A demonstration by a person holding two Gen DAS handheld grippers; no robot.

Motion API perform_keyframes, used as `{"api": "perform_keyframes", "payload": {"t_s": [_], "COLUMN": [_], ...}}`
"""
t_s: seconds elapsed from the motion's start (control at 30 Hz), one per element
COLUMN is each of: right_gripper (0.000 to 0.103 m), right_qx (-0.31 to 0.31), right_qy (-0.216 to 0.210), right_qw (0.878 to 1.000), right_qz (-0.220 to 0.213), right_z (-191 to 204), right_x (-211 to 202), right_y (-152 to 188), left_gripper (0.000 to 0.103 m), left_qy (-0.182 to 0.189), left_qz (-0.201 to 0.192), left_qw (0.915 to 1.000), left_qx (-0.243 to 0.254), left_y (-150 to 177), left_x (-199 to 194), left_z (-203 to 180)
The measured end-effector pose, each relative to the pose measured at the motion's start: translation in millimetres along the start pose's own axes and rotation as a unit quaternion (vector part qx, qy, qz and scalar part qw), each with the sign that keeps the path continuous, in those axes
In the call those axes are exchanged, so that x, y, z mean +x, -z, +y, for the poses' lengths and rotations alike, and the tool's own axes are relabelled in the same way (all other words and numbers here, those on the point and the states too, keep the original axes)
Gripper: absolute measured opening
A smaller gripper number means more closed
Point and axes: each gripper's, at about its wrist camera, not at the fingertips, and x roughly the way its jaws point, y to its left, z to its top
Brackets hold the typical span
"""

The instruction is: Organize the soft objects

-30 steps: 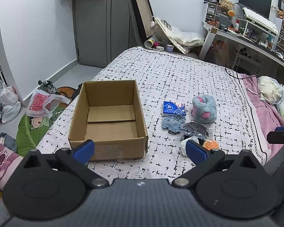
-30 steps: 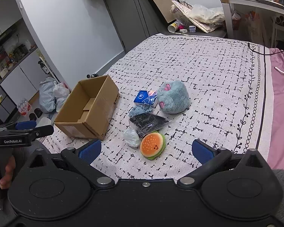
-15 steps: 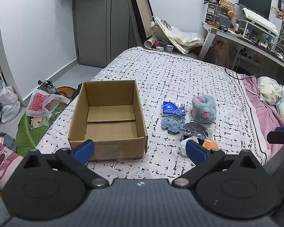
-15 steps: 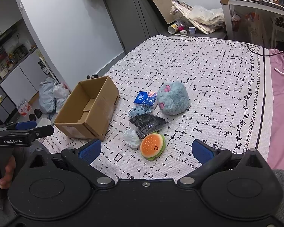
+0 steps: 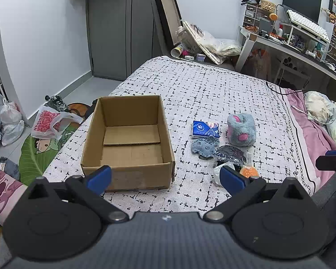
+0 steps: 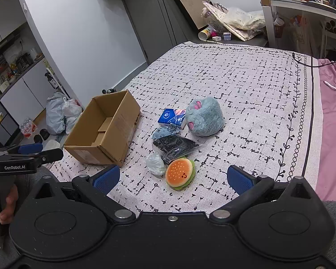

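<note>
Nothing moved vs 1 s ago: both views and all items sit the same. Left tongs (image 5: 165,177) wide open, empty, hovering over near edge of the bed (image 5: 212,85), blue pads apart. Right tongs (image 6: 173,177) also wide open, nothing gripped. Cardboard box (image 5: 127,141) upright on bed's left part, open top, no items inside. Soft items clustered to its right, well apart from box: tissue pack (image 6: 171,117) touching grey-blue plush (image 6: 205,116); small blue plush (image 6: 162,132) just below the pack; black bagged item (image 6: 173,145) next; white crumpled bag (image 6: 154,163) beside burger plush (image 6: 179,171), nearest the right tongs. A hand (image 6: 5,204) holds the left unit's grip.
</note>
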Motion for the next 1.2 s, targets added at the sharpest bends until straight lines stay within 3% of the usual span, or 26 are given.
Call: {"api": "perform_keyframes", "payload": {"t_s": [0.77, 0.9, 1.2], "right_gripper": [0.103, 0.103, 0.103], "right_qx": [0.003, 0.017, 0.057], "right_qy": [0.0, -0.007, -0.023], "right_qw": [1.0, 1.0, 0.998], "right_qz": [-0.002, -0.005, 0.005], "right_z": [0, -4, -17], "right_x": [-1, -3, 7], "right_y": [0, -1, -7], "left_gripper": [0.102, 0.102, 0.102], "left_qy": [-0.004, -0.013, -0.003], "left_qz": [-0.002, -0.004, 0.016], "left_qw": [1.0, 0.9994, 0.9998], "left_qx": [0.002, 0.033, 0.015], "left_y": [-2, -7, -12], "left_x": [-6, -6, 6], "left_z": [-4, -19, -28]}}
